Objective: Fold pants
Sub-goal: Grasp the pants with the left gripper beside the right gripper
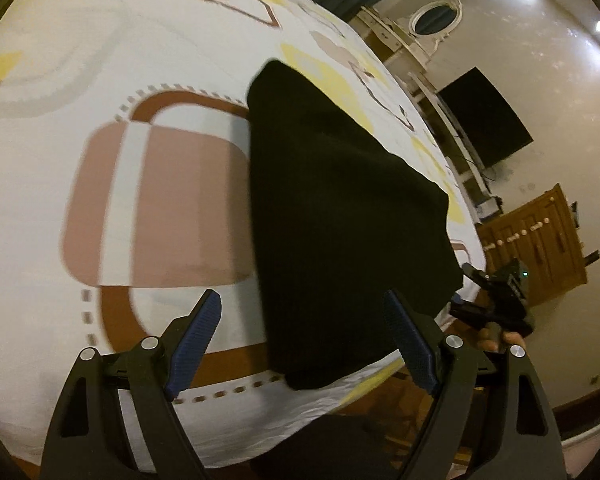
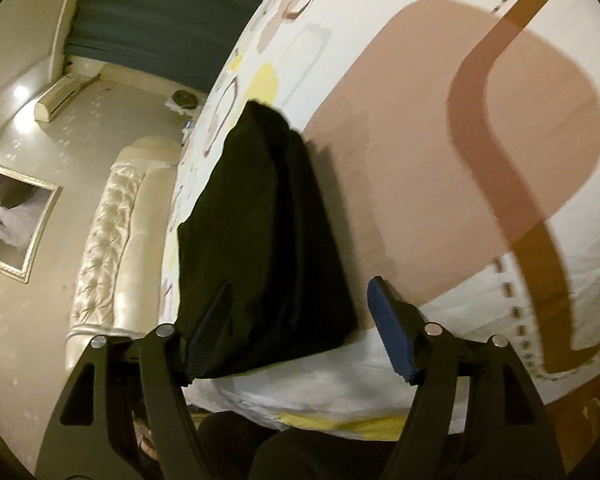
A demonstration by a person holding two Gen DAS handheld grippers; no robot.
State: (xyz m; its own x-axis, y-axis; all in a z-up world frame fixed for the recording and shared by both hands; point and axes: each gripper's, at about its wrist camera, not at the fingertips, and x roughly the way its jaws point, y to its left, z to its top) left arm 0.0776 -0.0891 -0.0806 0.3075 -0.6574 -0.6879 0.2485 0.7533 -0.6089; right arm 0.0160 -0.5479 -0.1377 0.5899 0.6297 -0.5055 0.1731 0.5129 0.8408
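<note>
Left wrist: pants (image 1: 340, 216) on patterned bedsheet (image 1: 60, 128).

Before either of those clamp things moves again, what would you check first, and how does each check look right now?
1. Left tool open: ok, jaws apart, holding nothing.
2. Right tool open: ok, jaws apart, nothing pinched.
3. Black pants lying on the bedsheet: ok, a compact dark bundle.
4. Pants well clear of the bed's near edge: not ok, the near end lies close to the edge.
5. Fold neat, edges aligned: cannot tell, the fabric is too dark and blurred.
6. Tools clear of each other: ok, the right tool sits off to the side.
</note>
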